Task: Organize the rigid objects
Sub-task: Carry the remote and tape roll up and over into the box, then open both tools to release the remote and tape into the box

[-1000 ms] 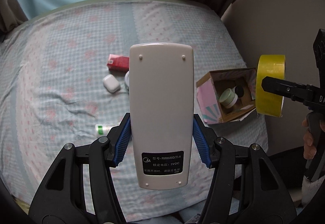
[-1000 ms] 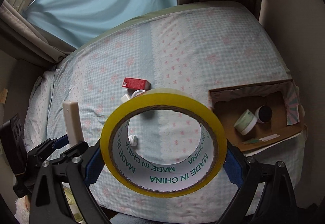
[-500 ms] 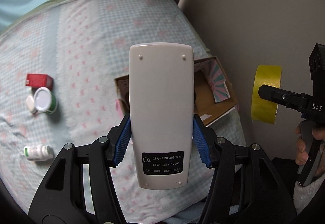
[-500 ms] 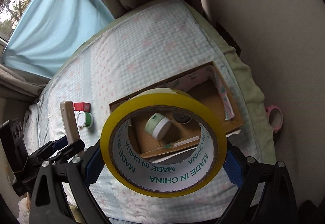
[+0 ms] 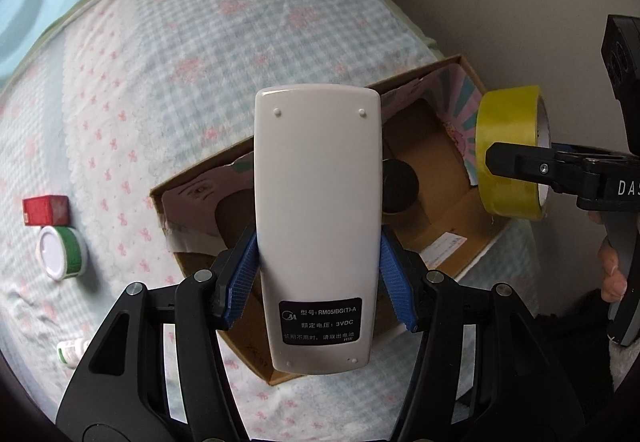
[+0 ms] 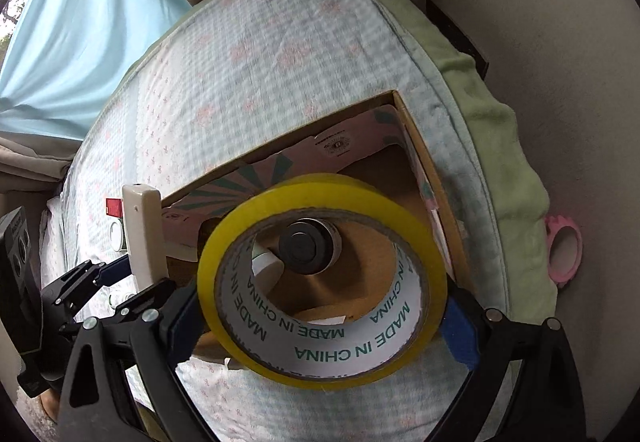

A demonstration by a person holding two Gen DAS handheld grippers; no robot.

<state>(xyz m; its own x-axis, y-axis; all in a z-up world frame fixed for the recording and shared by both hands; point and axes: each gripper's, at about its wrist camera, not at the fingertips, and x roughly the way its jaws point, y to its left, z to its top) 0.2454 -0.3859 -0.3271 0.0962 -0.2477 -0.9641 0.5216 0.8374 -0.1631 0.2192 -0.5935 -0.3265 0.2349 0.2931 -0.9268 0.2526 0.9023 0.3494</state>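
Note:
My left gripper is shut on a white remote control, held back side up over the open cardboard box on the bed. The right gripper is shut on a yellow tape roll, hanging above the same box. Through the roll's hole I see a dark-lidded jar and a pale green jar inside the box. The left wrist view shows the tape roll at the box's right end. In the right wrist view, the remote stands at the left.
On the checked bedsheet left of the box lie a red carton, a green-and-white jar and a small white bottle. A pink tape roll lies beyond the bed's right edge, by the wall.
Both grippers have swung right across the bed and sunk toward the box, which now lies directly under the remote and the tape roll. The holds have not changed.

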